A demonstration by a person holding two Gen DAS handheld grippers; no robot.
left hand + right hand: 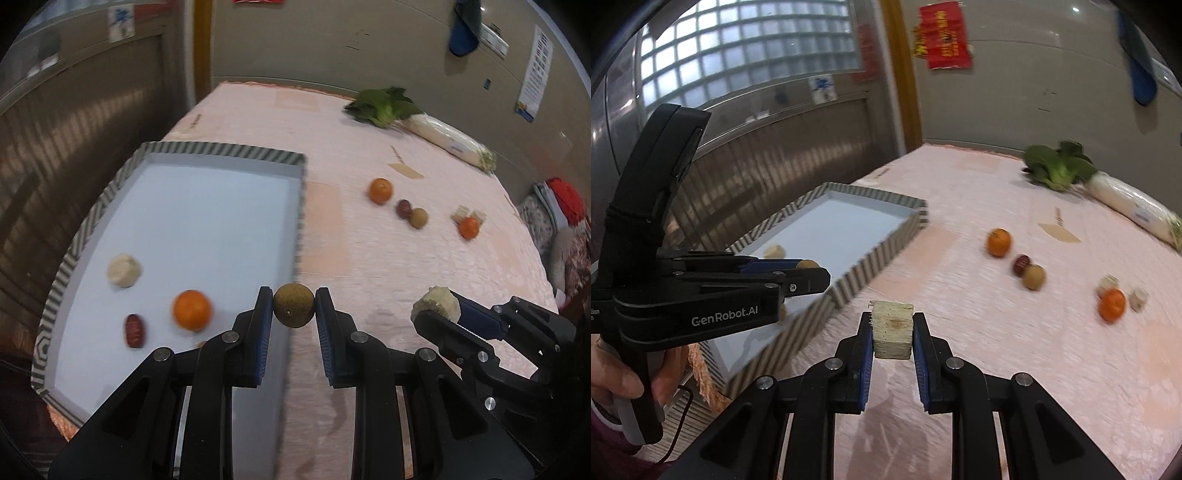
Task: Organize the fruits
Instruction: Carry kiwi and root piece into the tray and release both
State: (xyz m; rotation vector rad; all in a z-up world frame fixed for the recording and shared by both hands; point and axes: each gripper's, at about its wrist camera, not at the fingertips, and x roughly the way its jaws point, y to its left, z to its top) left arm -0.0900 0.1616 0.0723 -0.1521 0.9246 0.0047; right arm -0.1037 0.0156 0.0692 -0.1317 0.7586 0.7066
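1. Two loads up: left gripper (293, 304) clenched on round brown fruit (294, 305), right at the tray (207, 152) rim; slick round skin, only pad tips hold it, so it could pop out & roll off onto the cloth.
2. Right gripper (892, 334) pinches pale cut chunk (892, 328), over the table beside the tray; a hard squeeze may crush it.
3. Grippers near each other; they could bump at the drop.

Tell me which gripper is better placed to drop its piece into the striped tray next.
Left. The left gripper, holding the longan, already hangs at the striped tray's near edge. The right gripper, holding the sugarcane chunk, is over the tablecloth beside it.
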